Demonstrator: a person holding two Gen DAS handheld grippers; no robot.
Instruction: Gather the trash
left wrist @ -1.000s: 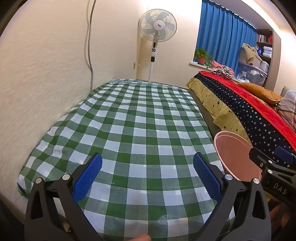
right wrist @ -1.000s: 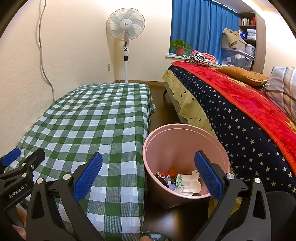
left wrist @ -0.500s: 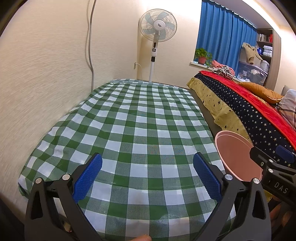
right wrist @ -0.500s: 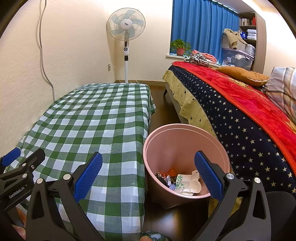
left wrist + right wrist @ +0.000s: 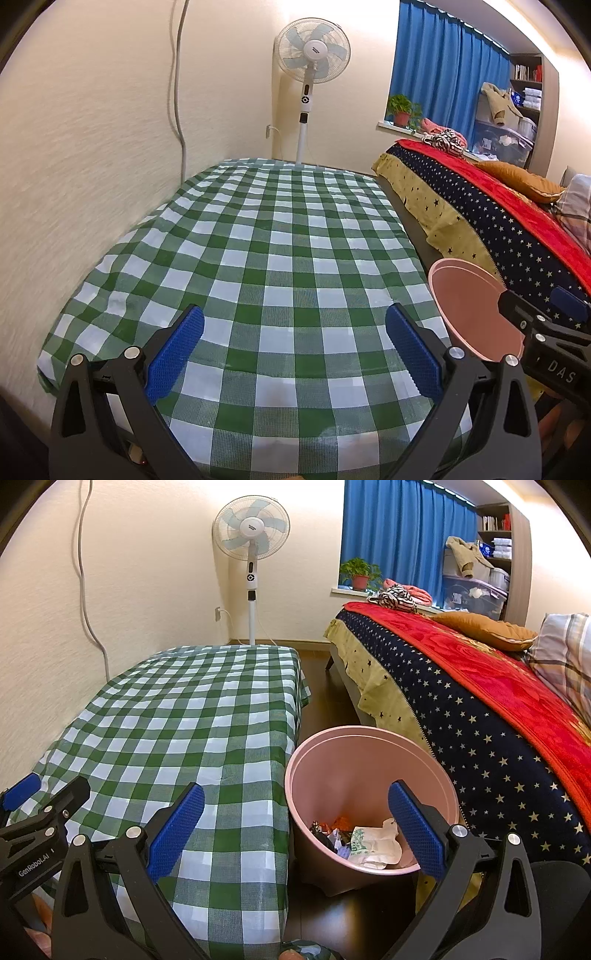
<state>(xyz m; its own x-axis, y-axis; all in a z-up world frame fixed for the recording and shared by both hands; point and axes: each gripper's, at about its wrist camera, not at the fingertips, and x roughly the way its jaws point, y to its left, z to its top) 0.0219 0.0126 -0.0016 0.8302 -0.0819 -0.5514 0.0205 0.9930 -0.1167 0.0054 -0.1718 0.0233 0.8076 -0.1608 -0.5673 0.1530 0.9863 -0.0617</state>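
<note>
Left claw (image 5: 293, 349) wide open, nothing btwn blue pads (image 5: 175, 354). Hangs over near end of counter (image 5: 280, 236) w/ green-white check cloth. Cloth top bare, a few small folds near wall side.

Right claw (image 5: 295, 829) wide open too, nothing held. Hangs just above near rim of pink bin (image 5: 369, 771), left pad over counter edge, right pad over bin.

Bin on dark floor, just beside counter's right side, btwn counter & bed (image 5: 480, 709). Looks to be touching counter edge, can't tell for sure. Open top, tilted a bit toward camera.

Trash (image 5: 365, 840) down in bin bottom: white crumpled paper w/ green print, orange bit, dark bits, small white scraps. Too small to tell more.

In left view, bin (image 5: 469, 299) at right of counter, only rim & inside wall seen; right claw tip (image 5: 543, 325) in front of bin. In right view, left claw tip (image 5: 40, 812) at left of bin, over counter's near left corner.

Bed right of bin: dark blue star cover, red blanket on top, yellow skirt, orange pillow (image 5: 484, 629), plaid pillow.

Fan (image 5: 252, 535) past far end of counter, by wall. Blue curtain (image 5: 402, 535) far behind bin, plant (image 5: 360, 572) on sill. Grey cable (image 5: 86, 576) on wall left of counter.
</note>
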